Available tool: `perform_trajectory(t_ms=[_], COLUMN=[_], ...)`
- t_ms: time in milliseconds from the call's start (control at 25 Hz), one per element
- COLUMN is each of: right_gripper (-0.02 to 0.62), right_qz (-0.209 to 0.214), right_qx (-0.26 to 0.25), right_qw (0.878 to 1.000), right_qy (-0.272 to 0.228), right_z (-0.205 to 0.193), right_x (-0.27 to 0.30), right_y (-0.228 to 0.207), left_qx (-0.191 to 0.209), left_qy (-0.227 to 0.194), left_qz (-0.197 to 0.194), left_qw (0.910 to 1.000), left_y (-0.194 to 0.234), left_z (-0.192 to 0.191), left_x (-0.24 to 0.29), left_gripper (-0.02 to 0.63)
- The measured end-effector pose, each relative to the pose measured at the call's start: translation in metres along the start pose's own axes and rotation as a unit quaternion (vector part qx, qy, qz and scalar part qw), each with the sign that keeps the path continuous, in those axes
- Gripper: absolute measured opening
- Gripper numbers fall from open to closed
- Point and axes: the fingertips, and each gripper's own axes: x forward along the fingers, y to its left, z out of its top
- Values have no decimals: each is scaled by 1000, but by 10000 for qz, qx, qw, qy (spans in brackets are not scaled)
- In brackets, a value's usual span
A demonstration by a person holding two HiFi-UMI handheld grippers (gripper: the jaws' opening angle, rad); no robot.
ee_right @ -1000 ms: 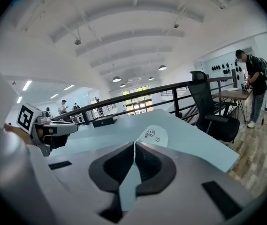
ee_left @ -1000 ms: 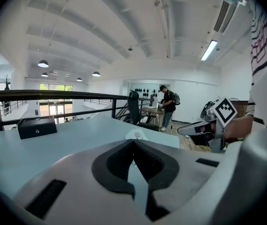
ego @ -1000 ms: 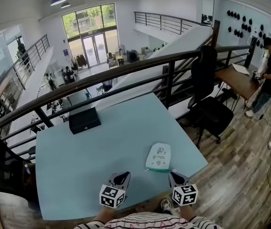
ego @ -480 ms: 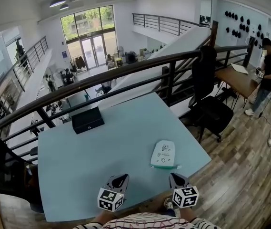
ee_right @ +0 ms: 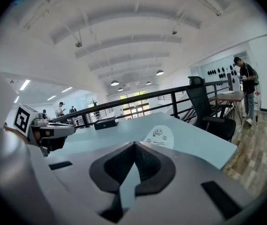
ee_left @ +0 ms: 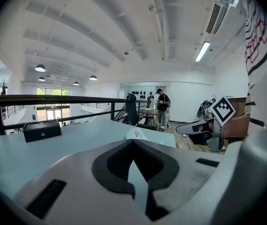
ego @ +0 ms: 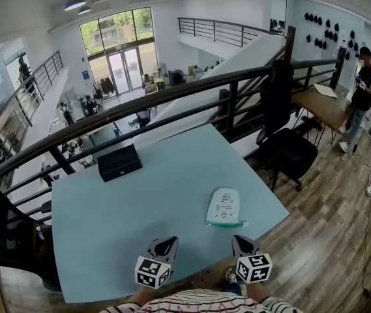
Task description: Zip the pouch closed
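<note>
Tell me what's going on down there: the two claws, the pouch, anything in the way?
Left gripper, right gripper: jaws shut, empty. Pouch flat on table, ahead of right gripper. Nothing between.

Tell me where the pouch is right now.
In the head view the pouch lies flat on the table, at its right side near the front edge, just ahead of the right gripper and apart from it.

Look: the pouch [ego: 223, 207] is small and white, rounded at one end and straight at the other.
Print: small dark drawings and lines of text on its upper face, too small to read.
Edge: a green strip [ego: 222, 224] runs along the straight end.
Pose: lying flat, rounded end toward the far side of the table [ego: 139, 194].
Place: near the table's right front corner.
Zip: cannot tell whether open or closed.
</note>
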Motion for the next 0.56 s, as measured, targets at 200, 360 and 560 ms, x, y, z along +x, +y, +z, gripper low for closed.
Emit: perform_trajectory(t_ms=[200, 360, 560], right_gripper=[26, 26, 26], right_qz=[13, 24, 48], right_qx=[-27, -40, -45], right_qw=[10000, 10000, 10000], right_qy=[3, 32, 30], right_z=[1, 1, 4], right_x=[1, 2, 3], right_y=[0, -2, -7], left_qx=[-4, 16, -25], left_qy=[-4, -6, -12], left_qz=[18, 43, 51], left_qw=[10000, 10000, 10000], left_y=[-1, -2, -5], left_z=[0, 0, 2], left_x=[0, 2, 7], left_gripper=[25, 25, 25])
